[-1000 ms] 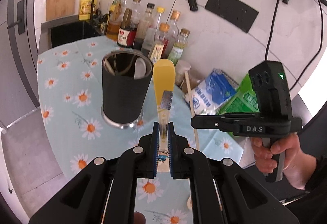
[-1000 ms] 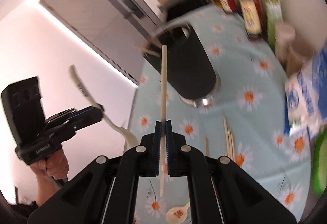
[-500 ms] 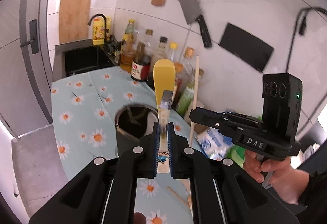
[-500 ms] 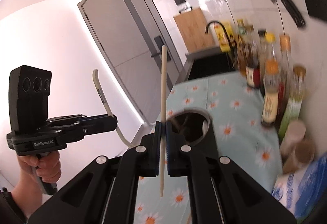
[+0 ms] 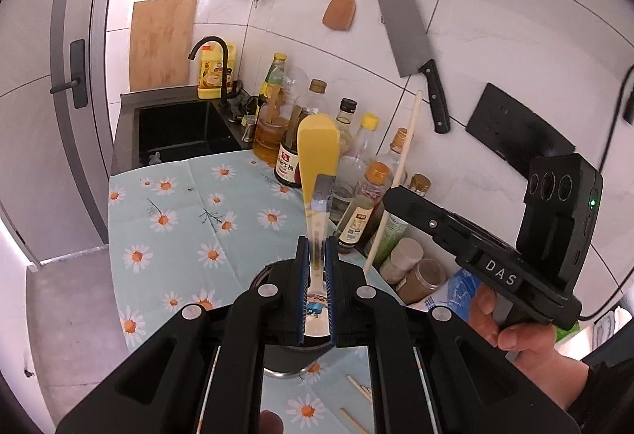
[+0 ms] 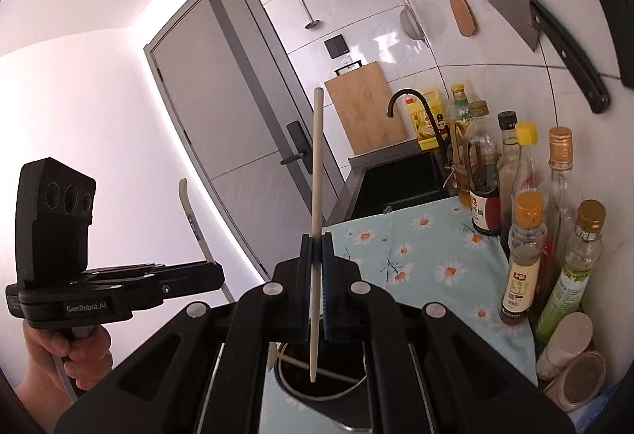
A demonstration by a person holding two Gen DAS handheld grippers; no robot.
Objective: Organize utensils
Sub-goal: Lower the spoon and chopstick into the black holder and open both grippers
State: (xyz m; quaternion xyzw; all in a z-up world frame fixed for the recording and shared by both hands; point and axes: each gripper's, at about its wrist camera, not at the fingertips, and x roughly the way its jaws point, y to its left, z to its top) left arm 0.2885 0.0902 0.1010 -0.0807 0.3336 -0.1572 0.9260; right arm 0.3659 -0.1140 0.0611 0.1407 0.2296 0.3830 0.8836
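Left wrist view: left gripper [image 5: 317,255] clamped on a yellow spoon [image 5: 318,172], jaws nearly closed around its handle, bowl end upright and pointing away toward the far wall. Directly below and behind the jaws, the black utensil holder [image 5: 273,271], mostly hidden by the gripper body. On the right, right gripper [image 5: 392,196] held in a hand [image 5: 511,335], pinching a chopstick [image 5: 396,176] that slants up toward the tiled wall. Under it all, the bench [image 5: 178,220] with its daisy-print cloth; loose chopsticks [image 5: 358,390] lying near the bottom edge (only short lengths visible). Far right of the cloth, a cluster of sauce bottles [image 5: 289,148]; beyond them a black sink [image 5: 178,129]. Hanging on the wall: a cleaver [image 5: 408,41] and a wooden spatula [image 5: 342,2].

Right wrist view: right gripper [image 6: 316,247] shut tight on the chopstick [image 6: 317,196], which stands almost vertical, its lower tip hanging over the mouth of the utensil holder [image 6: 321,382]. Inside the holder, another chopstick lying across. On the left, left gripper [image 6: 216,275] in a hand [image 6: 75,358], spoon [image 6: 192,220] seen edge-on, rising above its jaws. Bottles [image 6: 523,247] lined along the right of the bench [image 6: 428,255].
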